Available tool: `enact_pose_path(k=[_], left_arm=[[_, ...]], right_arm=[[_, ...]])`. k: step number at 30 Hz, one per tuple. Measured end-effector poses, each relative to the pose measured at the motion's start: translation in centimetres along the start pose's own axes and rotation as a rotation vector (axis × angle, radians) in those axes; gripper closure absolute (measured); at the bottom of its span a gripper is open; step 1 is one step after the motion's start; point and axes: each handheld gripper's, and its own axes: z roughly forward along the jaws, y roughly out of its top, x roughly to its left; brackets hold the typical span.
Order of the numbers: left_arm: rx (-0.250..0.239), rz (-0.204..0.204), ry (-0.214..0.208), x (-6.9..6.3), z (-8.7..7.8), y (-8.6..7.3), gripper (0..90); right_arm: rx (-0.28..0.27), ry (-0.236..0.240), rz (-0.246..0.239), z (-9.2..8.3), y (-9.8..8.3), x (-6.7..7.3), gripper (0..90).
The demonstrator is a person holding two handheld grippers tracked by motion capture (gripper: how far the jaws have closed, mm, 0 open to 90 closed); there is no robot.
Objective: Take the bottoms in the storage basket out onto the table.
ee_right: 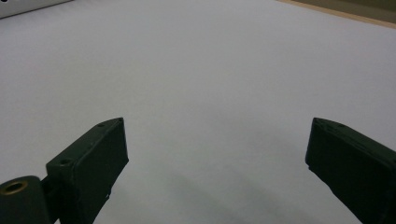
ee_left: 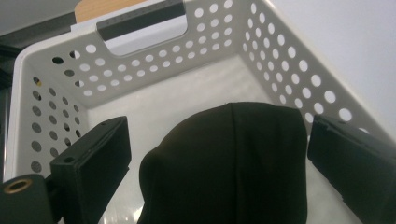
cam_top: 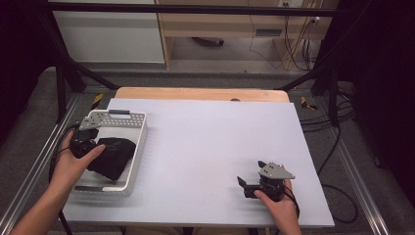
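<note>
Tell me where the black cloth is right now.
The black cloth lies inside the white basket at the table's left side in the high view, between the open jaws of the left tongs.

Black cloth [ee_left: 229, 163] in perforated white basket [ee_left: 289, 60], between wide-apart hand-held gripper [ee_left: 219, 154] jaws.

One white perforated basket [cam_top: 138, 142], one black cloth [cam_top: 113, 154] inside it, two handheld grippers, left gripper [cam_top: 84, 142], right gripper [cam_top: 252, 180], one table [cam_top: 210, 147]
</note>
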Motion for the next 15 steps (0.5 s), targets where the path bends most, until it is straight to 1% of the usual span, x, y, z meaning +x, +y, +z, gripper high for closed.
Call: enact_pose_path(k=[8,12,15], left_arm=[[0.018,-0.006,0.000,0.3,0.5,-0.6,5.5],[0.034,-0.021,0.000,0.5,0.9,-1.1,5.4],[0.050,-0.014,-0.003,0.6,1.2,-1.3,5.3]], right_arm=[[0.006,0.004,-0.003,0.0,0.0,0.0,6.0],[0.008,0.009,-0.007,0.1,0.0,0.1,6.0],[0.009,0.012,-0.008,0.1,0.0,0.1,6.0]])
